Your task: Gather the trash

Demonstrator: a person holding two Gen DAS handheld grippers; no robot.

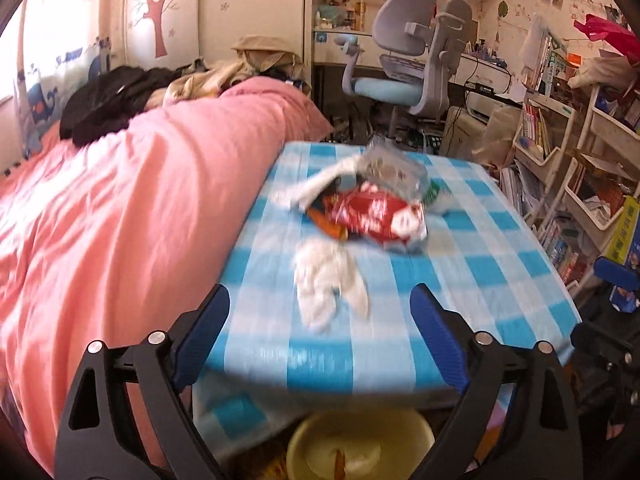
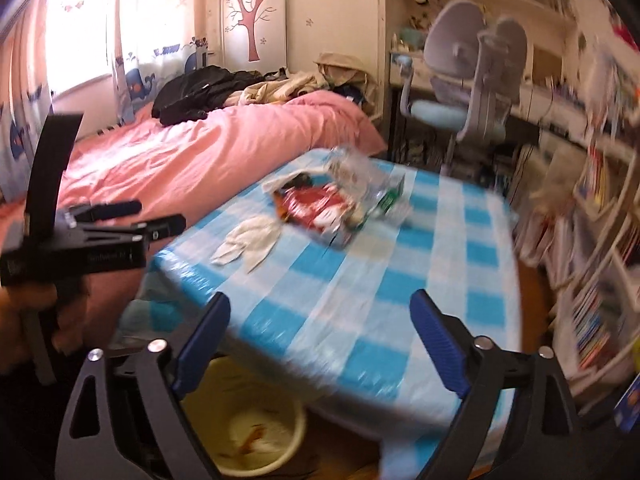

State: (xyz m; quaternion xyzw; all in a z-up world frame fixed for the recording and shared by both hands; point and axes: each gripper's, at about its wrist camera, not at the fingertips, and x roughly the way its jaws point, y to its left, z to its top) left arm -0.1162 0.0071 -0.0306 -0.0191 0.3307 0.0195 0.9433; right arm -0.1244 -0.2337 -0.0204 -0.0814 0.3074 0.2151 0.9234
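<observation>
A pile of trash lies on the blue checked table [image 1: 460, 264]: a red snack wrapper [image 1: 372, 216], a clear plastic bag [image 1: 392, 168] and a crumpled white tissue [image 1: 328, 280] nearest me. My left gripper [image 1: 320, 300] is open and empty, held above the table's near edge just short of the tissue. My right gripper [image 2: 320, 308] is open and empty over the table's near right part [image 2: 400, 280]; the wrapper [image 2: 316, 208] and tissue [image 2: 248, 240] lie ahead to its left. The left gripper [image 2: 156, 220] shows at the left of the right wrist view.
A yellow bin [image 1: 360, 448] stands on the floor below the table's near edge, also seen in the right wrist view [image 2: 256, 436]. A bed with a pink cover [image 1: 120, 208] runs along the table's left side. A desk chair [image 1: 416, 52] and crowded bookshelves [image 1: 580, 168] stand beyond and right.
</observation>
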